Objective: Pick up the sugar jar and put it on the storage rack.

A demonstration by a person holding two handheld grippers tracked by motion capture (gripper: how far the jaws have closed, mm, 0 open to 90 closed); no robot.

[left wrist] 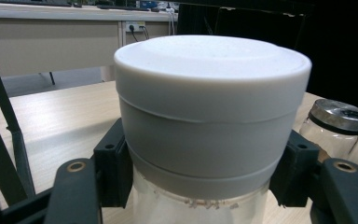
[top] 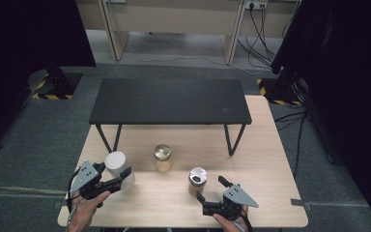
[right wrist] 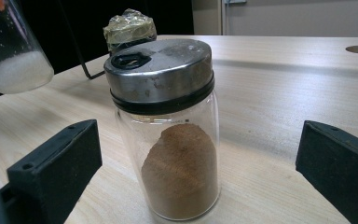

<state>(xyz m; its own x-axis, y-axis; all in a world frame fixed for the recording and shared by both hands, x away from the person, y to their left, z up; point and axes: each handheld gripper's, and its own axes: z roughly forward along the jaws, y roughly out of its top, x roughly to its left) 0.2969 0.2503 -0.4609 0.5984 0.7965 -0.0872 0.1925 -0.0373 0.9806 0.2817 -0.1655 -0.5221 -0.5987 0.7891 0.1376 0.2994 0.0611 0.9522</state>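
White-lidded jar (left wrist: 212,116) sits clamped between my left gripper's (top: 121,180) 2 jaws, just under its lid, over the table's (top: 265,159) near-left edge; my right gripper (top: 211,189) gapes wide before the spice jar (right wrist: 170,135).

Lab or test room, office-type fit-out. Grey carpet floor (top: 24,145). Pale wood bench (top: 265,159) stands in the open, with a low black metal-legged shelf (top: 169,101) set on it. Black curtains (top: 29,34) hang at both sides. Two black stand bases ringed with yellow-black hazard tape (top: 48,95) sit on the floor. Beige desks (top: 174,19) line the far wall; wall sockets (top: 256,5) feed loose cables (top: 261,38) trailing down to the carpet.
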